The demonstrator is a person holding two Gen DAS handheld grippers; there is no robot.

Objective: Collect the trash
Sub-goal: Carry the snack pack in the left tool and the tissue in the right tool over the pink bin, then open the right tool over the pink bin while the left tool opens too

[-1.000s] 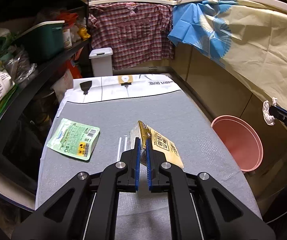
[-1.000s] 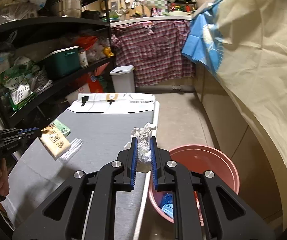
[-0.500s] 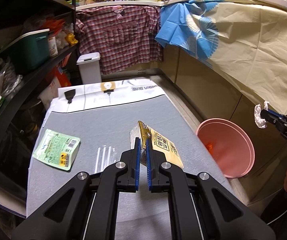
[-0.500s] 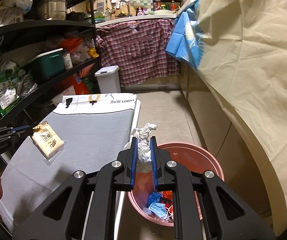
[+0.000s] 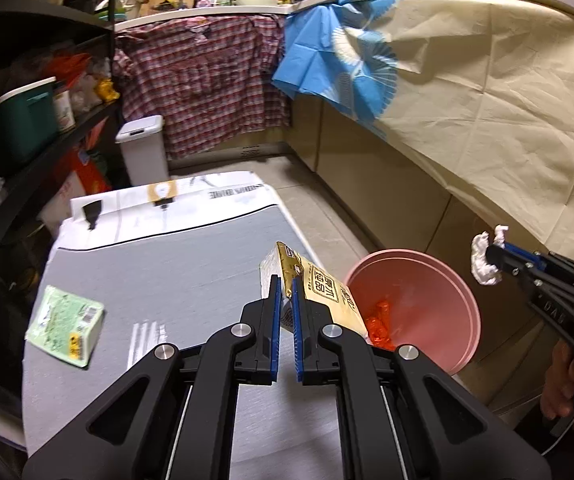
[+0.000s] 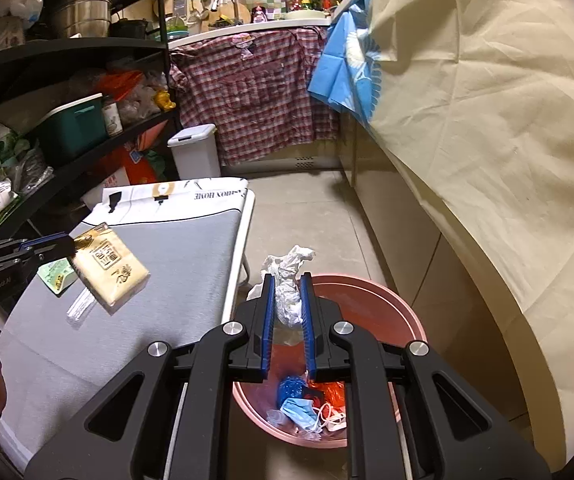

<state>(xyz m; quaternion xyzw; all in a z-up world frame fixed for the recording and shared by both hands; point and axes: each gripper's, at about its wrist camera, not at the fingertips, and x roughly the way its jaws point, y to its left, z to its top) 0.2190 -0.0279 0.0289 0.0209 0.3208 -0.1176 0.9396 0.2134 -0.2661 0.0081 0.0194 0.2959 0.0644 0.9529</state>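
**Both grippers loaded, held by the pink bin**

The left gripper [image 5: 283, 300] has its blue-padded jaws drawn close together, pinching the near corner of a beige tissue packet [image 5: 319, 284]. The packet sticks out ahead of the jaws and to their right, lifted clear of the grey table [image 5: 175, 264]; in the right wrist view it hangs from the jaw tips above the table top [image 6: 107, 276]. To the left of these jaws a green packet [image 5: 65, 326] lies flat on the table, and between it and the jaws rests a small clear plastic wrapper [image 5: 145, 332]. Ahead and to the right of the jaws, past the table edge, a pink bin [image 5: 459, 296] stands on the floor, with something orange inside it.

The right gripper [image 6: 287, 304] has its jaws narrowly parted, clamped on a crumpled white tissue [image 6: 287, 280] whose top pokes up beyond the jaw tips. Directly below and ahead of these jaws sits the pink bin, its rim [image 6: 399, 304] showing to their right. Inside it, under the jaws, lie a blue face mask [image 6: 301, 410], a blue wrapper and orange scraps. Far ahead, a small white lidded bin [image 6: 195, 152] stands by a hanging plaid cloth [image 6: 255, 92].
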